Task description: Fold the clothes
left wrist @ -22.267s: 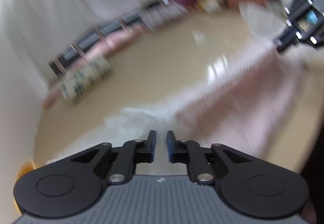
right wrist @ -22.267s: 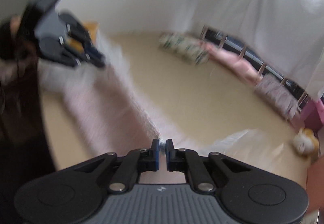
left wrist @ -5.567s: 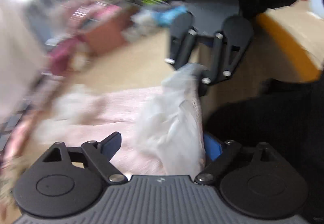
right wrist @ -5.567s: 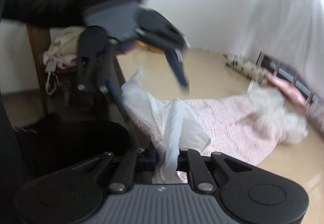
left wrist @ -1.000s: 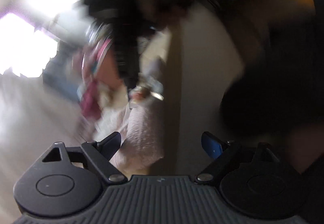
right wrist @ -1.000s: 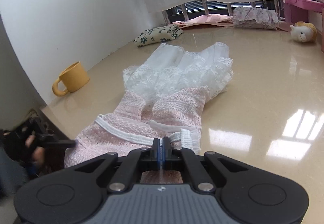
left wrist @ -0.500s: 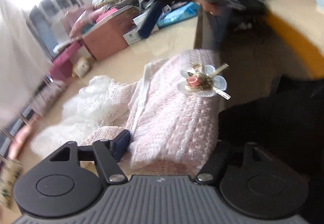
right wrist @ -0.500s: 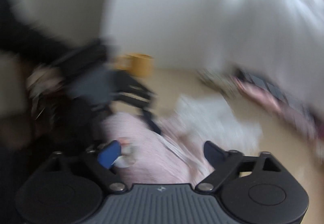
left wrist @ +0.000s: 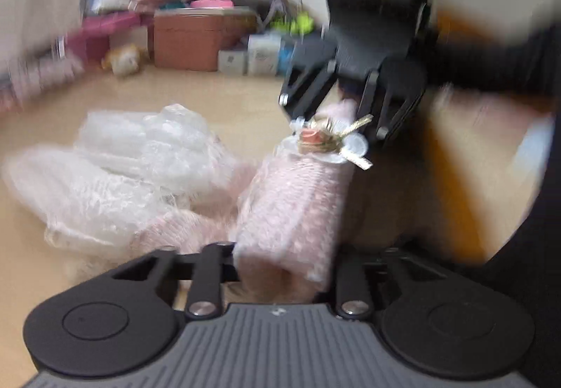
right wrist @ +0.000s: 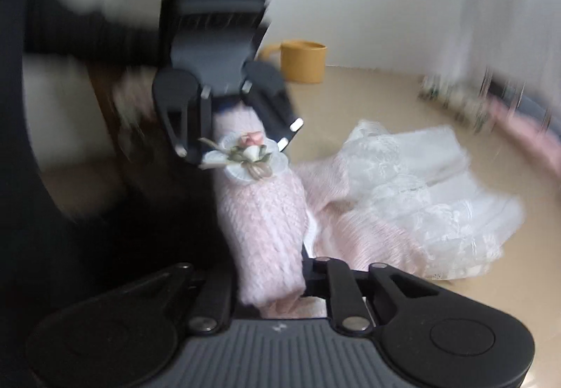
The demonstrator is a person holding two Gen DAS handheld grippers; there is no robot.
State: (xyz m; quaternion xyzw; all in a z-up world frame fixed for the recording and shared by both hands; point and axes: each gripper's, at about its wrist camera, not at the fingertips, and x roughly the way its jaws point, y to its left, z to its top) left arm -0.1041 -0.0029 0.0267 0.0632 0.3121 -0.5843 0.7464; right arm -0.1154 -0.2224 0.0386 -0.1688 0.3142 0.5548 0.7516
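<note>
A pink knit dress (left wrist: 291, 205) with a white lace skirt (left wrist: 133, 170) lies on a beige surface. Its pink top is bunched into a thick roll bearing a small flower brooch (left wrist: 329, 141). My left gripper (left wrist: 284, 269) is shut on the near end of the roll. In the left wrist view my right gripper (left wrist: 354, 100) clamps the far end, just behind the brooch. The right wrist view mirrors this: my right gripper (right wrist: 270, 279) is shut on the pink roll (right wrist: 263, 212), and the left gripper (right wrist: 228, 121) holds the other end beyond the brooch (right wrist: 247, 153). The lace skirt (right wrist: 420, 184) spreads to the right.
A yellow mug (right wrist: 303, 60) stands at the back by the white wall. A brown box (left wrist: 191, 39), pink bins and a plush toy (left wrist: 122, 62) crowd the far side. The surface's orange edge (left wrist: 441, 156) and a person's dark sleeve (right wrist: 87, 34) are close by.
Half a second ago both grippers were open around the pink top. Both have now shut on opposite ends of the bunched roll, facing each other.
</note>
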